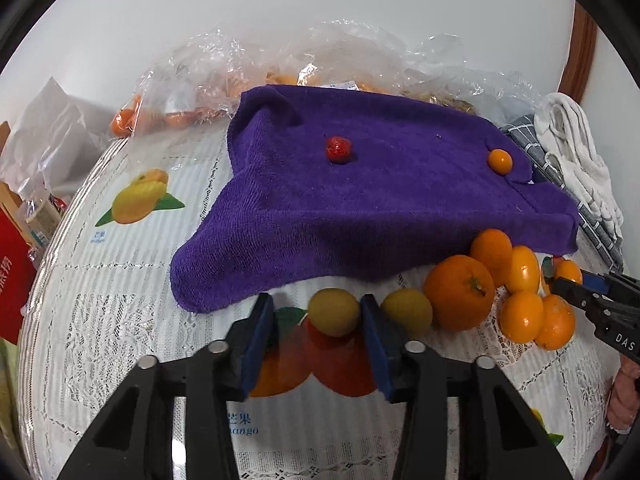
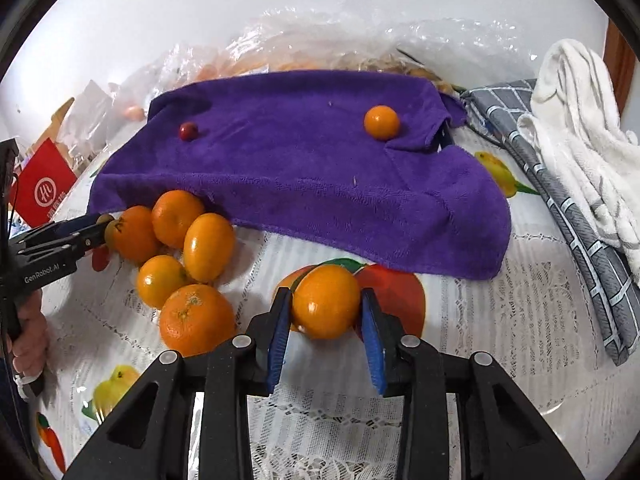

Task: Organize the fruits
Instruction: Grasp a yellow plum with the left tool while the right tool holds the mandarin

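My right gripper [image 2: 326, 312] clamps a smooth, glossy orange [image 2: 326, 306]. My left gripper [image 1: 318, 314] brackets a matte yellow-green fruit [image 1: 334, 312]; only the right pad touches. Beyond lie lace tablecloth [image 1: 120, 320], then a plush purple towel [image 1: 380, 208], its hem close ahead.

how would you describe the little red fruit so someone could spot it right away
Find the purple towel spread across the middle of the table. Two small fruits sit on top of it, well apart. The one wanted is the small red fruit toward the towel's left side in both views; its only neighbour up there is a small round orange fruit near the right edge.
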Demonstrator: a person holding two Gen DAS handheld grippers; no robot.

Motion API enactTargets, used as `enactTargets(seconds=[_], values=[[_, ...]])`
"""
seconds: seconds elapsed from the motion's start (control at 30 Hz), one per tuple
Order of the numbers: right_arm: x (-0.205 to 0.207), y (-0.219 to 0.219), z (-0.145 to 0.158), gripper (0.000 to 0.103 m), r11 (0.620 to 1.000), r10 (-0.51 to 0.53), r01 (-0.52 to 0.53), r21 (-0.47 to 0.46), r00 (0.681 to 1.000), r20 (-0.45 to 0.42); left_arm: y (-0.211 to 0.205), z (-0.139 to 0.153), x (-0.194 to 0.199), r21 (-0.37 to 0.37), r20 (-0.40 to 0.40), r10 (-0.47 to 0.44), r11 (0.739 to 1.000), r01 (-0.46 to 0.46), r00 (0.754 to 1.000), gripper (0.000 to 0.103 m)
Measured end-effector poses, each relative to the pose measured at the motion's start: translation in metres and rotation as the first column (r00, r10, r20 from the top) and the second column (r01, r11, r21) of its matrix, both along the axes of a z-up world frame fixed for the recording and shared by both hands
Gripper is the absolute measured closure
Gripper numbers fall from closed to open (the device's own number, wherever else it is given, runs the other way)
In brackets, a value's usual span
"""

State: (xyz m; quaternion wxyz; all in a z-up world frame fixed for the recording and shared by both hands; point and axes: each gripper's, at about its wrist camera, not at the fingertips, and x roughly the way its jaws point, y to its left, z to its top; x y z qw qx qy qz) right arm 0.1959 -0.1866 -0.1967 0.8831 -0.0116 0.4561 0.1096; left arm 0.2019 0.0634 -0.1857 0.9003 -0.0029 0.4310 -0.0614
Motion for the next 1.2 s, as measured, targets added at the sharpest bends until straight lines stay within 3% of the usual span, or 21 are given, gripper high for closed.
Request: enactTargets(seconds=[0.07, 0.23, 0.77, 1.2], values=[[-0.002, 0.000, -0.002, 0.070, 1.000, -0.005, 0.005, -0.001, 1.000, 0.018, 0.002, 0.000, 0.000, -0.024, 0.001, -0.011, 1.000, 0.011, 1.000, 0.078], [-0.004, 0.006, -0.002, 0.070, 0.999, 0.000, 0.003, -0.045, 0.999, 0.047, 0.014, 0.001, -0.002, -0.118, 0.009, 0.001, 0.993, 0.000, 1.000, 0.078], [-0.004, 0.005, -0.004, 0.070, 0.999, -0.018, 0.021, -0.050, 0.998, 0.055, 0.012, 0.004, -0.005, -0.103, 0.049, 0.033, 0.994, -0.028, 0.998, 0.078], [-0.007, 0.001, -0.002, 0.071, 0.999, -0.030, 0.032, -0.035, 0.997, 0.068, 0.013, 0.015, -0.013, -0.155, 0.119, 0.027, 0.988, -0.008, 0.993, 0.078]])
